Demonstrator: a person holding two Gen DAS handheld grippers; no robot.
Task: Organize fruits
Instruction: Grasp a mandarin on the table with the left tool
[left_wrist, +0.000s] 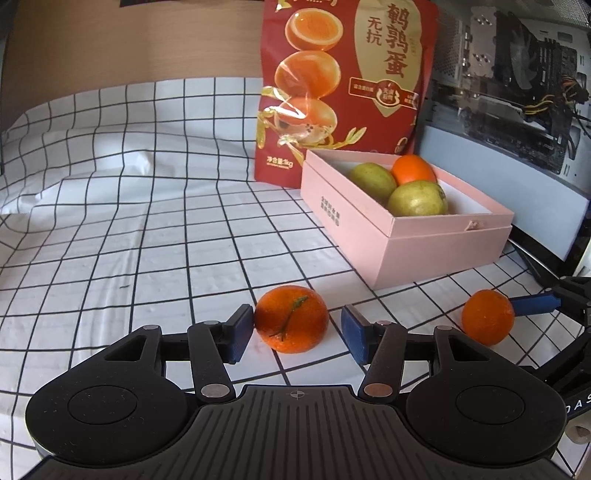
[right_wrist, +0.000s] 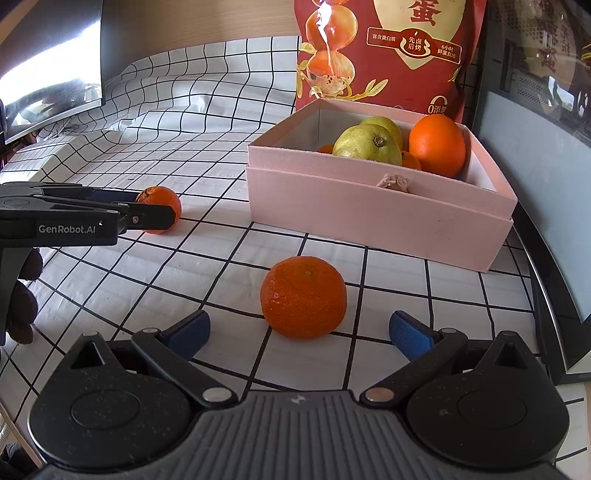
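Note:
A mandarin with a green stem (left_wrist: 291, 319) lies on the checked cloth between the fingers of my left gripper (left_wrist: 295, 332), which is open; the left pad touches it, the right pad stands a little off. It also shows in the right wrist view (right_wrist: 159, 208), partly behind the left gripper. A second mandarin (right_wrist: 303, 297) lies just ahead of my open right gripper (right_wrist: 299, 334), and shows in the left wrist view (left_wrist: 487, 321). An open pink box (left_wrist: 406, 236) holds two green pears (left_wrist: 417, 199) and an orange (left_wrist: 413, 169).
A tall red snack bag (left_wrist: 343, 85) stands behind the box. A computer case (left_wrist: 517, 92) lines the right side, with a black cable (left_wrist: 532, 262) by the box. A monitor (right_wrist: 51, 70) stands at the far left. The cloth (left_wrist: 129, 229) is rumpled at the back.

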